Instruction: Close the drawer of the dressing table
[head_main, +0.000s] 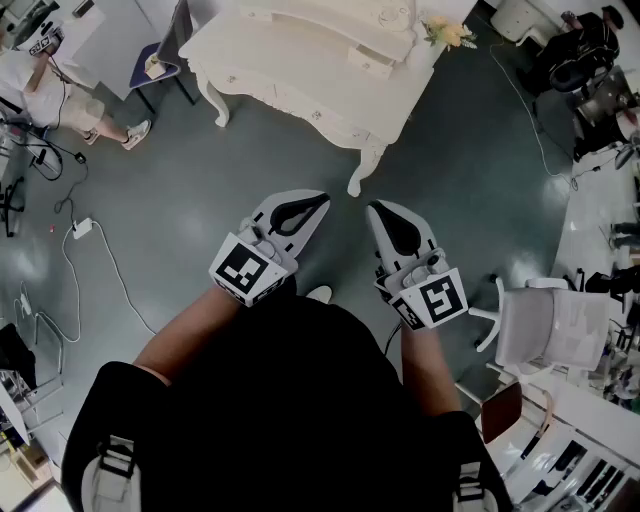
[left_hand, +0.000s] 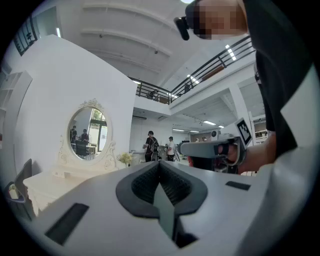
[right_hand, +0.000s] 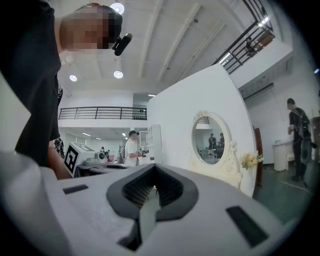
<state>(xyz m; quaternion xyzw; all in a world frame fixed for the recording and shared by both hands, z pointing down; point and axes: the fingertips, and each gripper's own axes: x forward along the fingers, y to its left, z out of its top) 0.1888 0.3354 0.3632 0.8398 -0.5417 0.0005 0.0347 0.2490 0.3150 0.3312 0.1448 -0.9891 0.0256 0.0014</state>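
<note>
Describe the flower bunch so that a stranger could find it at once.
Find the cream dressing table at the head view's top. The flowers stand on its right end, beside the oval mirror; they alone are yellow among cream-white furniture.

The cream dressing table (head_main: 300, 60) stands at 12 o'clock on the grey floor (head_main: 200, 170), with yellow flowers (head_main: 447, 32) at its 1 o'clock end. Well short of it, the left gripper (head_main: 318, 203) and right gripper (head_main: 373, 210) are held side by side near the centre — tips toward the table, jaws together. A person in white (head_main: 45, 90) is at 10 o'clock, a white chair (head_main: 550, 330) at 4 o'clock, a power strip (head_main: 82, 228) at 9 o'clock.
</note>
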